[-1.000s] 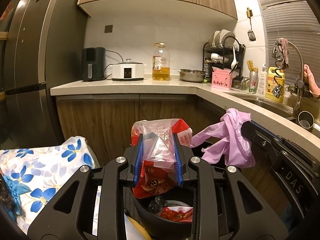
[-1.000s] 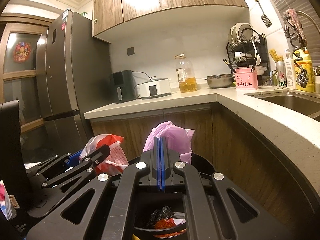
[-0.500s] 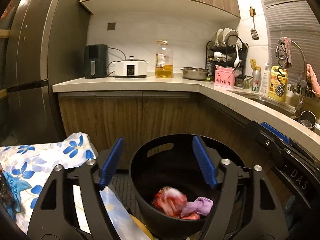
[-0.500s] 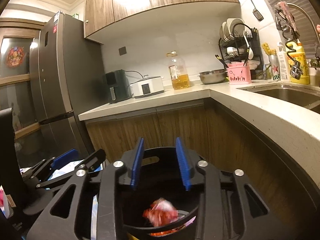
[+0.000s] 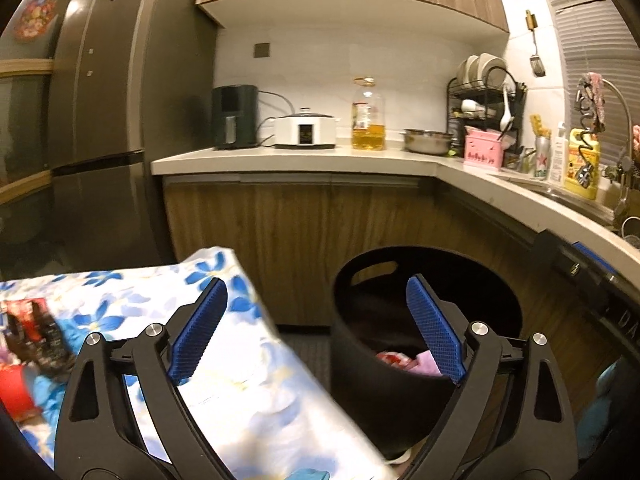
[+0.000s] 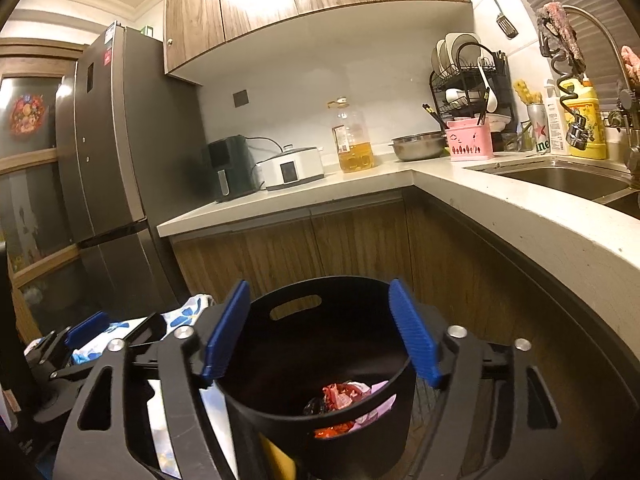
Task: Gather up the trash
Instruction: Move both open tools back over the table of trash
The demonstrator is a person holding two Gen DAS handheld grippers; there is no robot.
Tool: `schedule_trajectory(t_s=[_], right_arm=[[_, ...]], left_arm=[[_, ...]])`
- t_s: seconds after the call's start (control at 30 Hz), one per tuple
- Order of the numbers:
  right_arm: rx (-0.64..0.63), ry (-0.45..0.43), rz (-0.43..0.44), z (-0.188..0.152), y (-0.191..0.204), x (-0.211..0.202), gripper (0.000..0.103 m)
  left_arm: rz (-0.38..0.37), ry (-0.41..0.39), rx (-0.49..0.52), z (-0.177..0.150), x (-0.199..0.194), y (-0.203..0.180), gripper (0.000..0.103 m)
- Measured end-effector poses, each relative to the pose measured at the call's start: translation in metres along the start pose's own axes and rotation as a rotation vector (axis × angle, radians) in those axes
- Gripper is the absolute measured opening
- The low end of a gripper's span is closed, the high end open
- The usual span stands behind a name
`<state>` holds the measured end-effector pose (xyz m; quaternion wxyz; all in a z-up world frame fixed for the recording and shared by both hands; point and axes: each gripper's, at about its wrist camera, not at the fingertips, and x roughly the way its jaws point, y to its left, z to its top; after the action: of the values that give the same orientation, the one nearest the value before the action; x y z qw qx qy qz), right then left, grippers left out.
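Both tongs gape, empty: left tongs (image 5: 316, 332) between floral cloth (image 5: 248, 364) and bin (image 5: 360, 280); right tongs (image 6: 318, 330) over the upright bin (image 6: 360, 292) holding crumpled trash (image 6: 340, 394).

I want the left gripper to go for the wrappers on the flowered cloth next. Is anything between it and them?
Nothing visible blocks the way. The left gripper is open and empty, over the flowered cloth. The red and dark wrappers lie on the cloth off to its left, uncovered. The black bin stands on the other side, to its right.
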<state>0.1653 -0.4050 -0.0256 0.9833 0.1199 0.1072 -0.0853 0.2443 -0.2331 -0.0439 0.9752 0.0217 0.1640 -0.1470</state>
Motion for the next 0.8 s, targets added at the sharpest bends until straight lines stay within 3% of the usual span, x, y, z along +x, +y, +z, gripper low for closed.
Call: schedule_trajectory(t_s=[0.53,0.8], right_arm=[[-0.059,0.026,0.038,-0.022,0.05,-0.046,0.08],[-0.064,0.059,0.097,-0.035,0.079,-0.055,0.08]], left_arm=[[0.152,0.014,-0.05,-0.031,-0.078,0.059,0.094],[0.279,0.006,-0.096,-0.049,-0.11,0.106,0.094]])
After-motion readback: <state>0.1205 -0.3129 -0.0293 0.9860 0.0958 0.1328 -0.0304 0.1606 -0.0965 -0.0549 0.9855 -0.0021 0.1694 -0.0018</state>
